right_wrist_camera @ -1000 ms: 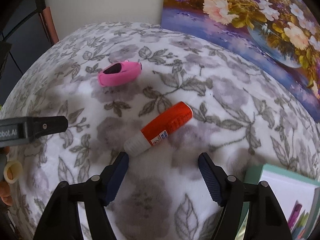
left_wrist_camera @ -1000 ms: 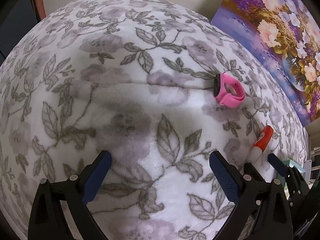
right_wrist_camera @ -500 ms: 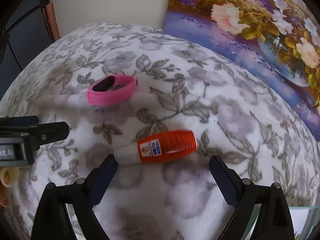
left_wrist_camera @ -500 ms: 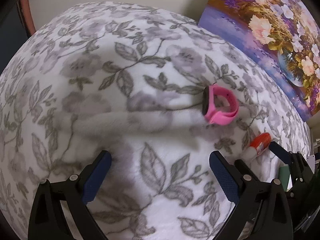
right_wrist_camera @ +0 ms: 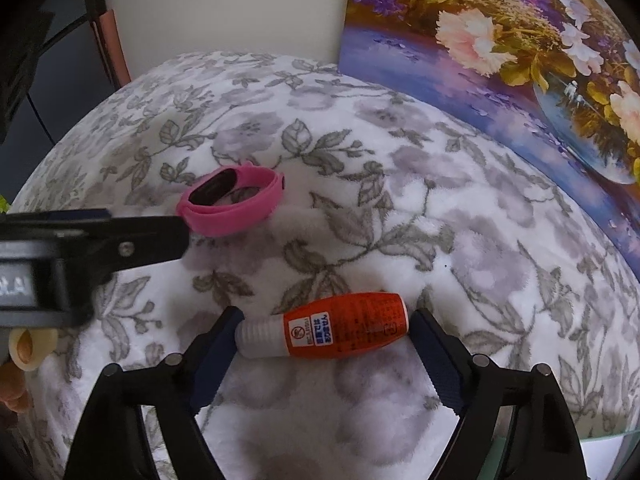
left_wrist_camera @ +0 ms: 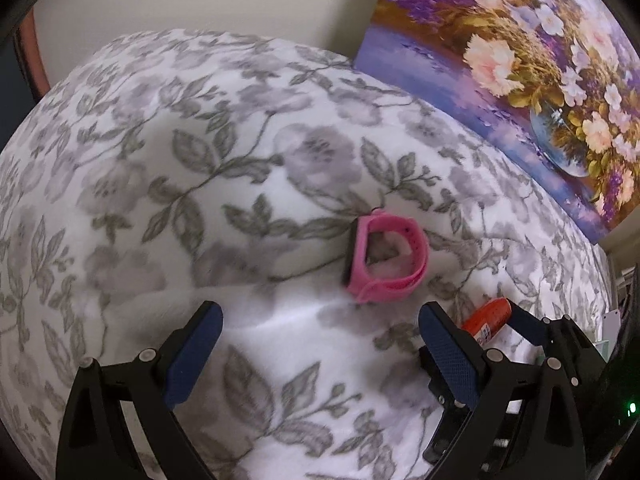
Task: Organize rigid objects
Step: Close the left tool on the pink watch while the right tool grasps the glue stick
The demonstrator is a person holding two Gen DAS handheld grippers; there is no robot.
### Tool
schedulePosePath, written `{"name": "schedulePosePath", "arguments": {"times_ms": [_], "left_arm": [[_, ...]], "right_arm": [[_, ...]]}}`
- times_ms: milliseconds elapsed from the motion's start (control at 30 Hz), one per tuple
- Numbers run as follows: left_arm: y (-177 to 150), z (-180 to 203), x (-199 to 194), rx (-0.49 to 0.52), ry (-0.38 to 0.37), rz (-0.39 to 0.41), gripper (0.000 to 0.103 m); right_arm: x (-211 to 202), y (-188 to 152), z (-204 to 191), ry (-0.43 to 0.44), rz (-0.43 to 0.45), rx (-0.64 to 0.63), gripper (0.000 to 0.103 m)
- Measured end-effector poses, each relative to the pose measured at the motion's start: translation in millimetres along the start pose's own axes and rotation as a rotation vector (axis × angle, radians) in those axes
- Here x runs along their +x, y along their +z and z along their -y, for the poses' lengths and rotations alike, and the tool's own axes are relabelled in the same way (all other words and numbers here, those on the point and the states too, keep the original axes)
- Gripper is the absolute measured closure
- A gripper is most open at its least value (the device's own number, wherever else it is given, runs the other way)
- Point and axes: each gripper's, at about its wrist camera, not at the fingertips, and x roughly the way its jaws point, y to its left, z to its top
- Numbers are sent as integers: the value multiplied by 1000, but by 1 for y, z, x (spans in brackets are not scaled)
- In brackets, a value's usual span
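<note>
Two claws are in play, and the right claw (right_wrist_camera: 324, 336) is the one placed for a pickup. Its jaws stand wide apart and have just been closing a little, with the orange bottle (right_wrist_camera: 340, 326) lying between them on the flowered blanket (right_wrist_camera: 480, 220); the pads do not appear to press on it yet. The bottle lies on its side with its long axis running straight across the gap, white cap toward the left pad and rounded base toward the right pad, so a closing stroke would likely catch it end to end instead of across its body; a turn of the wrist may be needed first. The left claw (left_wrist_camera: 320, 340) is also open and holds nothing. The pink watch (left_wrist_camera: 384, 258) rests on the blanket just beyond and slightly to the right of its jaws, standing on its edge; the left claw is the nearer one to it. A flower painting (right_wrist_camera: 520, 40) leans at the back.
</note>
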Motion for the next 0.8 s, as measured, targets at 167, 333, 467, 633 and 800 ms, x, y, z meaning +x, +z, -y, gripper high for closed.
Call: {"name": "schedulePosePath", "arguments": {"times_ms": [167, 333, 467, 633, 800], "left_arm": [[3, 13, 3, 41, 2, 25, 5], [8, 28, 10, 92, 25, 47, 5], [11, 34, 15, 109, 23, 59, 18], [13, 35, 19, 106, 26, 53, 42], [11, 39, 13, 124, 22, 61, 50]], "right_arm": [[-1, 1, 5, 8, 4, 7, 23], [0, 1, 14, 11, 3, 30, 23], [0, 1, 19, 17, 2, 47, 23], [0, 2, 21, 26, 3, 56, 23], [-2, 1, 24, 14, -4, 71, 23]]}}
